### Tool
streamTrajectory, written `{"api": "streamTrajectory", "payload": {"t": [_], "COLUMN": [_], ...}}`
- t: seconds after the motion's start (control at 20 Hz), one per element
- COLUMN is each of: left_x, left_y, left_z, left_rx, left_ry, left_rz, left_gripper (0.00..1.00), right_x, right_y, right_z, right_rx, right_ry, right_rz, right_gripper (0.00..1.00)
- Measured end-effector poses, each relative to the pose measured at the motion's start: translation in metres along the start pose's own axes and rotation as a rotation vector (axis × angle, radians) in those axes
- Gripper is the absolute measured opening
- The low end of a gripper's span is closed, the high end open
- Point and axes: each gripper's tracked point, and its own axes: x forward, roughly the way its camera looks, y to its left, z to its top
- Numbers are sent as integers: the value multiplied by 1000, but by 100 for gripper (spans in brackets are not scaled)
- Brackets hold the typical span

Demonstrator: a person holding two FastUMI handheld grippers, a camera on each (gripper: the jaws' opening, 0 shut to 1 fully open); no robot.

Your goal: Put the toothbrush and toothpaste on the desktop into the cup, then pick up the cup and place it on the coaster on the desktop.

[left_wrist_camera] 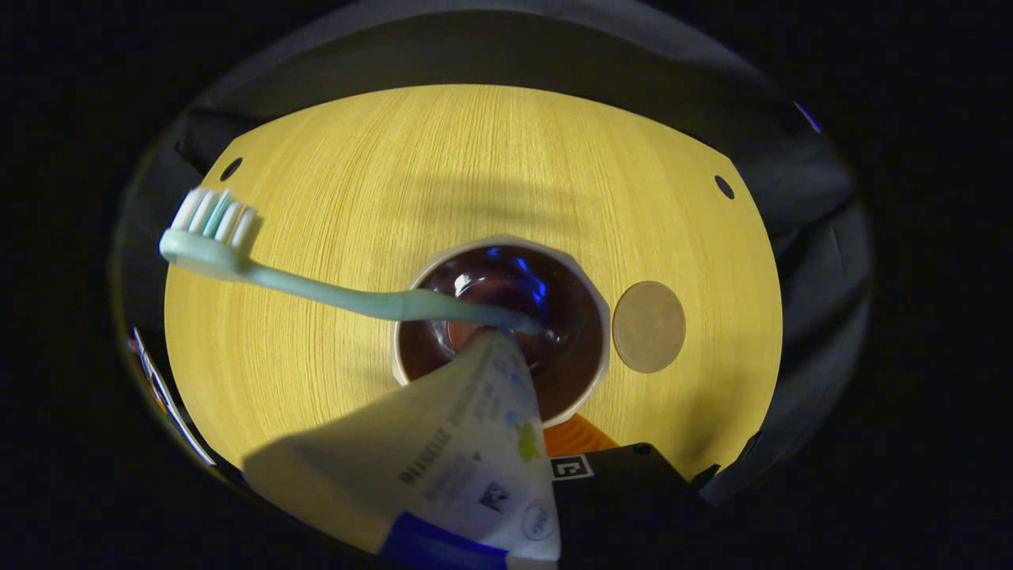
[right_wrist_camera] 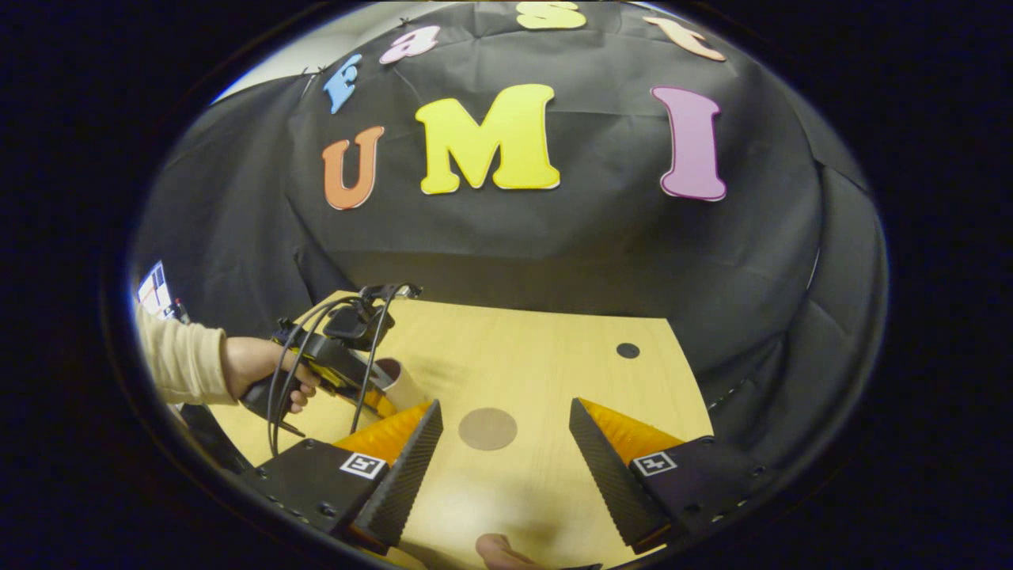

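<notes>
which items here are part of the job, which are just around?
Job: toothbrush, toothpaste, cup, coaster, left gripper, right gripper.
Around: desk, cables, sleeve.

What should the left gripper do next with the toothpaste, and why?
Probably lower it and let go: the toothpaste tube's tip sits over the cup mouth beside the toothbrush, whose handle end is already inside. The coaster waits empty.

Bright overhead light on the desktop (left_wrist_camera: 332, 198), soft shadows, strong fisheye bending at edges
</notes>
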Motion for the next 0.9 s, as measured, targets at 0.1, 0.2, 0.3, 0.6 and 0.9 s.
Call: {"api": "streamTrajectory", "payload": {"t": [0.1,0.2,0.3,0.6,0.9], "left_x": [-16,-19,-16,-13,1], "left_y": [-9,-13,-2,-92,-132], "left_z": [22,28,29,16,3], "left_rx": [65,81,157,231,299], "left_ry": [-38,-44,-55,-10,47], "left_rz": [23,24,2,-41,-52], "left_gripper": [22,22,22,22,22], "right_x": [3,4,2,-6,-11], "right_y": [2,1,-3,-27,-52], "right_z": [-1,-3,-5,-22,-36], "right_rx": [2,5,8,32,70], "right_ry": [6,14,18,45,68], "right_rz": [13,18,15,-14,-49], "right_gripper": [96,96,97,97,95]}}
